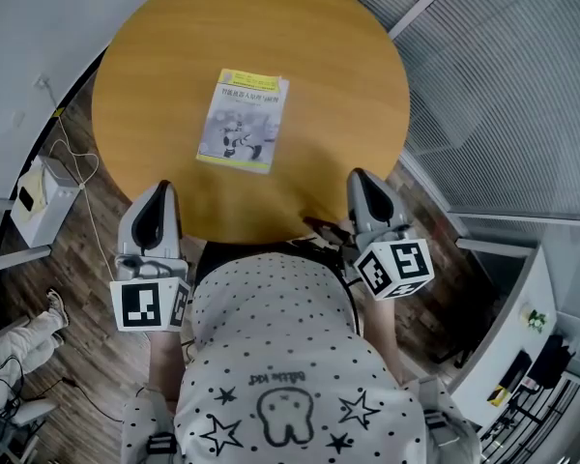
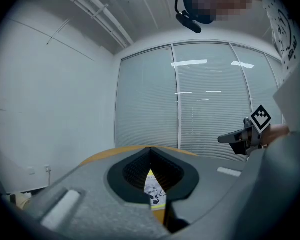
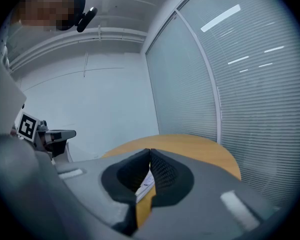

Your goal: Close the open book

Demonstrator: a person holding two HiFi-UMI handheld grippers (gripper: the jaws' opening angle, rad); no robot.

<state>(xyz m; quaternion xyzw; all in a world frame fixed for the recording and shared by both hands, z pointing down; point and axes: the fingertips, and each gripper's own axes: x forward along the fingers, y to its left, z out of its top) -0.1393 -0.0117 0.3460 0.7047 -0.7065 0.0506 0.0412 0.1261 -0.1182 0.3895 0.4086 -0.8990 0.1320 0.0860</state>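
A thin book [image 1: 243, 120] lies shut and flat on the round wooden table [image 1: 338, 85], its yellow-and-grey cover facing up, a little left of the middle. My left gripper [image 1: 161, 189] hovers at the table's near edge, left of the book, shut with nothing in it. My right gripper [image 1: 360, 177] is at the near edge on the right, also shut and empty. In the left gripper view the jaws meet at the tip [image 2: 150, 151] and the book [image 2: 154, 191] shows through the gap below. The right gripper view shows its tip [image 3: 150, 151] closed, with the book's edge [image 3: 144, 183] beyond.
Glass walls with blinds [image 1: 522, 95] stand right of the table. A white box with a cable [image 1: 41, 199] sits on the wooden floor at the left. A desk edge with small items [image 1: 522, 356] is at the lower right.
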